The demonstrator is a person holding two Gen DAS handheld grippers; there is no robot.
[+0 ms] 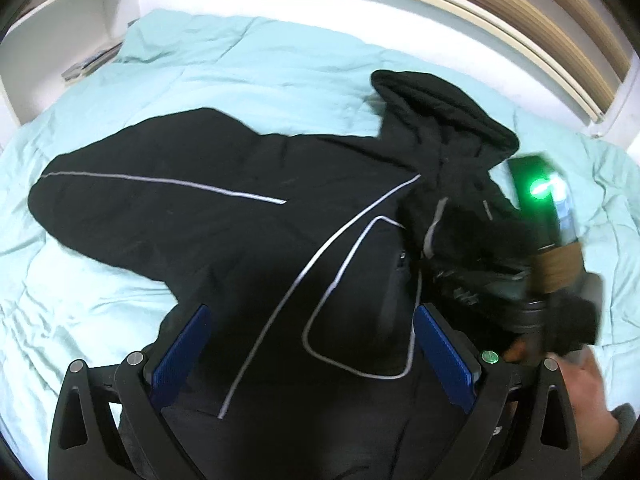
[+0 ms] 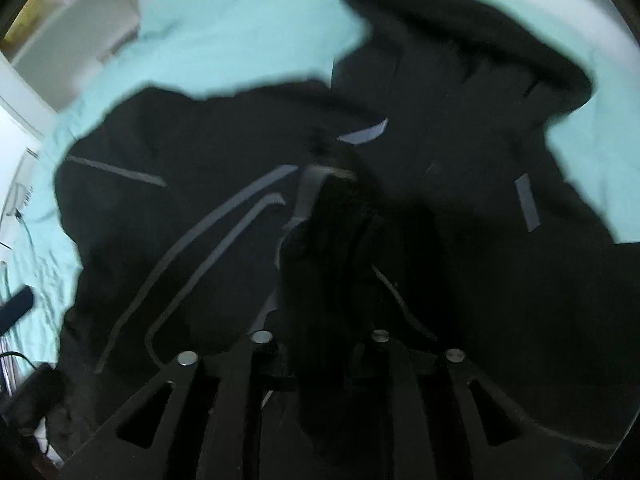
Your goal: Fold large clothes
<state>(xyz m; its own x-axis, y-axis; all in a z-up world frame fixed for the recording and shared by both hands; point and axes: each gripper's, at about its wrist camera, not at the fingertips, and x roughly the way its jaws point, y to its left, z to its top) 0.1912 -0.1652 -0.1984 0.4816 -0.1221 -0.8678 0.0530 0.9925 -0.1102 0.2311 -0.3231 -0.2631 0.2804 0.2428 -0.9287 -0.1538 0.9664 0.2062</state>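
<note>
Mint-green quilted bedcover [image 1: 248,68], black hooded jacket with grey piping [image 1: 224,216] spread across it, near hem cut off, left gripper [image 1: 312,356] wide open above it, right gripper [image 2: 320,248] blurred, clamping bunched jacket fabric.

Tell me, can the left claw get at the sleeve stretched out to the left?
Probably yes. The left claw is open over the black jacket, and nothing lies between it and the sleeve on the bed.
</note>
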